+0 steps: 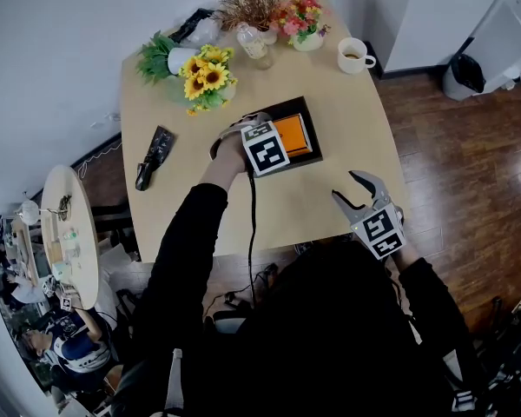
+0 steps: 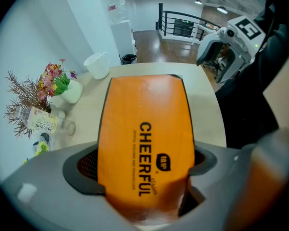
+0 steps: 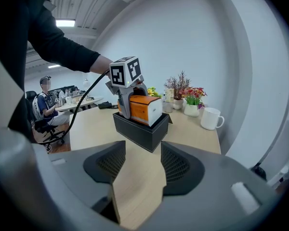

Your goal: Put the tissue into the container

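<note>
While our right gripper [image 1: 346, 187] hangs over the near edge of the worktop [image 1: 286, 207] with its jaws spread and nothing but bare wood between them, we judge that it stands aside because this step needs only one gripper. It also leaves the path to the box free.

Further out, our left gripper [image 1: 262, 146] points straight down and pinches the orange tissue pack [image 2: 144, 143] across its narrow sides, the pads pressed on both flanks. We hold it that way, we think, so that the pack goes long side level into the black container [image 3: 142, 131] and the jaws stay above the rim. The pack's lower part sits inside the container's walls and its upper part stands proud of them. We cannot tell whether it rests on the bottom. The container lies near the middle of the worktop, well apart from anything else, which gives room for a straight descent.

At the far edge a white mug [image 1: 354, 55] and the sunflowers [image 1: 207, 75] stand out of the way.
</note>
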Motion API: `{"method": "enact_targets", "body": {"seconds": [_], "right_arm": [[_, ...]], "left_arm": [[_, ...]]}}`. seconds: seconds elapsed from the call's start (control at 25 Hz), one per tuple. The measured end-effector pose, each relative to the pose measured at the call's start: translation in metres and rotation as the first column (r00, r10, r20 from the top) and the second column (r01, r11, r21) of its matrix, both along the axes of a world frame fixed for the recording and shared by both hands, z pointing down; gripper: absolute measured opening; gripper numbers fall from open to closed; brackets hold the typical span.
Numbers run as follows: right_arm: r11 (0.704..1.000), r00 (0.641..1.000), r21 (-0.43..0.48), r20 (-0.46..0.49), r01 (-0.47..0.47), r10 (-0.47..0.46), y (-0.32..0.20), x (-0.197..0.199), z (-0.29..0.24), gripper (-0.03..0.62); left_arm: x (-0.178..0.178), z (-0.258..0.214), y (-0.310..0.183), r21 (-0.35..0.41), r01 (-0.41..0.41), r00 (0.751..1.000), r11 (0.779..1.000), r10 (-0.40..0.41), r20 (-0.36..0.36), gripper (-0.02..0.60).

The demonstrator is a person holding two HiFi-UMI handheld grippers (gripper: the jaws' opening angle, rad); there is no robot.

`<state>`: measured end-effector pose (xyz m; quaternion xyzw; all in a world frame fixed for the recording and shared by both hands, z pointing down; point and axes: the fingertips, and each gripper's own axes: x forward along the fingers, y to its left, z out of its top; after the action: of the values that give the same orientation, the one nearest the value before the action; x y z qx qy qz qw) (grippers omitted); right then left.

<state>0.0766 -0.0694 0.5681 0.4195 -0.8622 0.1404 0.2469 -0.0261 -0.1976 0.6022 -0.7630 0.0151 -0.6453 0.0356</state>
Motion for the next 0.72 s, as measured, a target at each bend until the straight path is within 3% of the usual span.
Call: {"method": "enact_targets", "body": {"seconds": [0.72], "right_arm": [[1.0,1.0,-0.02,0.005,0.007,-0.007,0.0037,-0.0017,0.0067,0.224]], "left_arm": [[-0.0022,0.0013,-0.0003,-0.055,0.053,0.998,0.997,-0.055,-0.041,0.46]]}}
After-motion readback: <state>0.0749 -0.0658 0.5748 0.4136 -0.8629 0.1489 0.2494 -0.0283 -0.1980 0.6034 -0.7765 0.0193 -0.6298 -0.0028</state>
